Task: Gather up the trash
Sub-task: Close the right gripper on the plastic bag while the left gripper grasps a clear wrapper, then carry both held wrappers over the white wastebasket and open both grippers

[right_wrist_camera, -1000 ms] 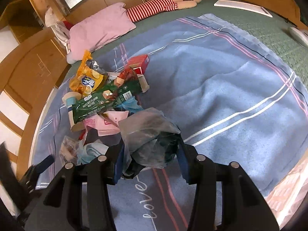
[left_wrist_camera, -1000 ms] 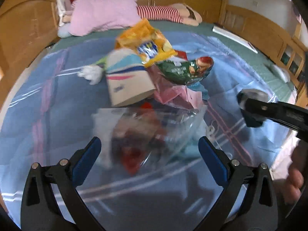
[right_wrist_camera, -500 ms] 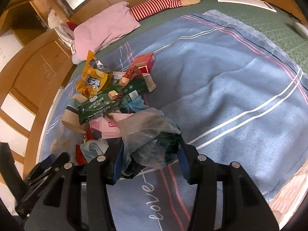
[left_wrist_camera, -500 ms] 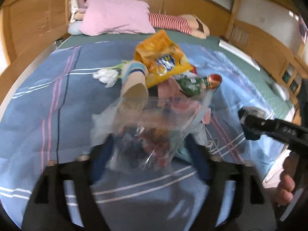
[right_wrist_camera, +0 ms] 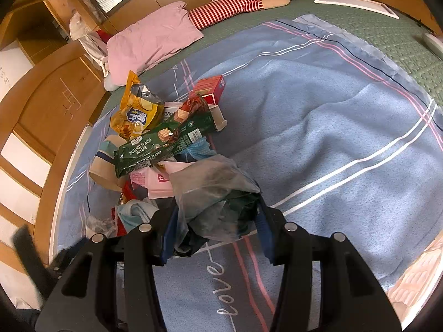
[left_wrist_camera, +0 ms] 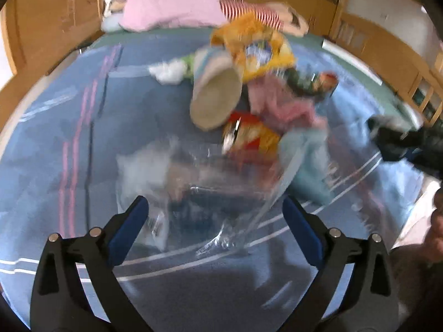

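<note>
A pile of trash lies on a blue blanket (right_wrist_camera: 332, 116): a yellow chip bag (right_wrist_camera: 135, 110), a green wafer wrapper (right_wrist_camera: 166, 141), a paper cup (left_wrist_camera: 216, 99), a red box (right_wrist_camera: 210, 88) and pink paper (left_wrist_camera: 282, 105). My left gripper (left_wrist_camera: 213, 221) is open, its fingers on either side of a clear plastic bag (left_wrist_camera: 205, 182) that lies on the blanket in front of the pile. My right gripper (right_wrist_camera: 216, 227) is shut on a crumpled grey plastic bag (right_wrist_camera: 213, 188) and holds it beside the pile. It also shows at the right in the left wrist view (left_wrist_camera: 398, 141).
A pink pillow (right_wrist_camera: 155, 41) and a striped plush doll (right_wrist_camera: 238, 2) lie at the bed's head. Wooden bed walls (right_wrist_camera: 55, 105) run along the left and far sides. A white tissue (left_wrist_camera: 169, 72) lies left of the cup.
The left gripper has moved in low toward the clear plastic bag, which now lies between its open fingers. The right gripper keeps its hold on the grey bag and has barely moved.
</note>
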Action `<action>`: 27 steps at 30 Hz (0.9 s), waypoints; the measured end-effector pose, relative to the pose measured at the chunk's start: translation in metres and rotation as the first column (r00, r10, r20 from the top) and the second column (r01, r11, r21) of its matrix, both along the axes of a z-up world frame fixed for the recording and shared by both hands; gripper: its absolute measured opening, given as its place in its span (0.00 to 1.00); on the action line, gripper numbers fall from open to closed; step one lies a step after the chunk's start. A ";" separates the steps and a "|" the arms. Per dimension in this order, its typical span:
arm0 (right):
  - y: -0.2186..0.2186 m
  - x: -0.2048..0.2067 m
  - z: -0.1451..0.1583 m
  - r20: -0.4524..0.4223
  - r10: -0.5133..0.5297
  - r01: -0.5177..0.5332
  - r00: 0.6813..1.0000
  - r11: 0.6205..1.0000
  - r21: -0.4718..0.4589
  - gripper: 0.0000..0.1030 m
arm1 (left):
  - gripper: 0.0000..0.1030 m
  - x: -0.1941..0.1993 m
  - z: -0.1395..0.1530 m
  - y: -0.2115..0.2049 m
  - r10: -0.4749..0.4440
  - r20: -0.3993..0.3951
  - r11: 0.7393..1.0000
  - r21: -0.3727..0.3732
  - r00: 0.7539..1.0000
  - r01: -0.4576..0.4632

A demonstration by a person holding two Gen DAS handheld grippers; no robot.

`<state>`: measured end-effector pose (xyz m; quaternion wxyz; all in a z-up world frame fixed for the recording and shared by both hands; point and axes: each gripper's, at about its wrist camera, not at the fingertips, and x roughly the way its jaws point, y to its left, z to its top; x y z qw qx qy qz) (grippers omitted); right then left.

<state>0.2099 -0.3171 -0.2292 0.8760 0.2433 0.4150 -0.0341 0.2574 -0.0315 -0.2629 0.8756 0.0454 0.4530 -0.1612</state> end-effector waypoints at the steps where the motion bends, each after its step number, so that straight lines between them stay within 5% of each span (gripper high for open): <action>1: 0.000 0.000 0.000 -0.001 0.000 0.000 1.000 1.000 0.000 0.48 | 0.86 -0.001 -0.006 -0.002 -0.004 0.005 1.000 0.025 1.000 0.004; 3: 0.000 0.000 0.000 -0.003 -0.001 0.001 1.000 1.000 0.001 0.48 | 0.70 0.000 -0.008 -0.003 -0.014 0.011 0.999 0.035 1.000 0.014; 5: 0.000 0.000 0.000 -0.001 -0.004 0.004 1.000 1.000 0.001 0.48 | 0.38 -0.001 0.000 0.003 0.004 0.037 1.000 0.016 0.999 -0.005; 7: 0.000 0.001 -0.001 0.001 -0.004 0.004 1.000 1.000 0.005 0.48 | 0.24 -0.001 0.012 0.011 0.020 0.055 1.000 -0.013 0.998 -0.019; 12: 0.003 -0.001 0.002 0.013 0.003 -0.003 1.000 1.000 -0.007 0.48 | 0.20 -0.009 0.037 0.031 0.052 0.088 0.994 -0.101 0.995 -0.043; 22: 0.010 -0.018 0.026 0.123 -0.032 0.041 0.992 0.997 -0.070 0.48 | 0.19 -0.053 0.104 0.009 0.013 0.235 0.999 -0.046 0.972 -0.002; 27: 0.005 -0.066 0.064 0.192 -0.076 0.099 0.978 0.989 -0.110 0.48 | 0.19 -0.078 0.135 -0.025 -0.069 0.292 0.995 -0.051 0.954 0.088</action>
